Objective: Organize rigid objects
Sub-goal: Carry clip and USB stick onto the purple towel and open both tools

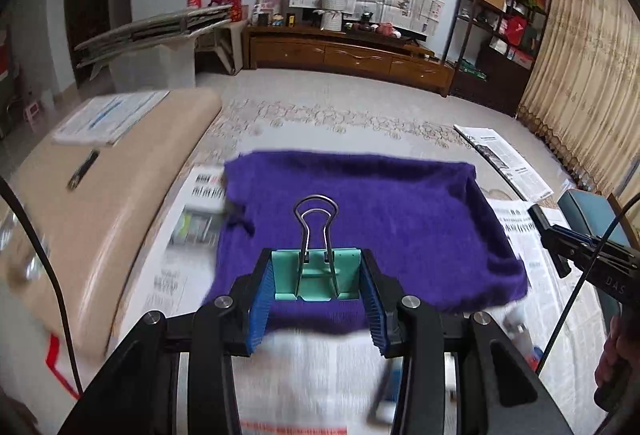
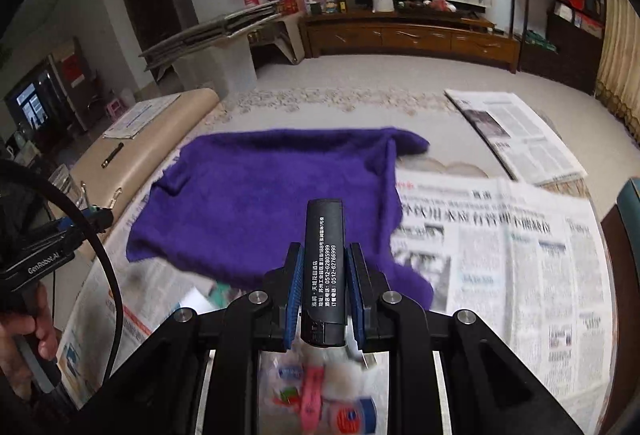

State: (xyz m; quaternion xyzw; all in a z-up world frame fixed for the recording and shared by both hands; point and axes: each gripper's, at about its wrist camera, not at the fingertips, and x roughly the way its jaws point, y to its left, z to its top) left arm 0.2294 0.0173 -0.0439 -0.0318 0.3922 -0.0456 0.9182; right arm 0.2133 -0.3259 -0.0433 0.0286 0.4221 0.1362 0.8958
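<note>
My left gripper [image 1: 317,277] is shut on a mint-green binder clip [image 1: 344,275], its blue pads [image 1: 262,307] pressing the clip's two sides; the wire handles stand up and forward. The clip hangs above a purple towel [image 1: 400,211] spread over newspaper. My right gripper [image 2: 323,287] is shut on a long black lighter [image 2: 323,259] with white print, held lengthwise and pointing forward over the same purple towel [image 2: 260,187]. The right gripper [image 1: 560,243] also shows at the right edge of the left wrist view, and the left gripper [image 2: 96,213] at the left edge of the right wrist view.
Newspaper sheets [image 2: 500,255] cover the surface around the towel. A beige padded bench [image 1: 100,203] with a booklet and a dark pen lies to the left. Small packets [image 2: 320,391] lie blurred below the right gripper. A wooden cabinet [image 1: 344,55] and shelves stand far back.
</note>
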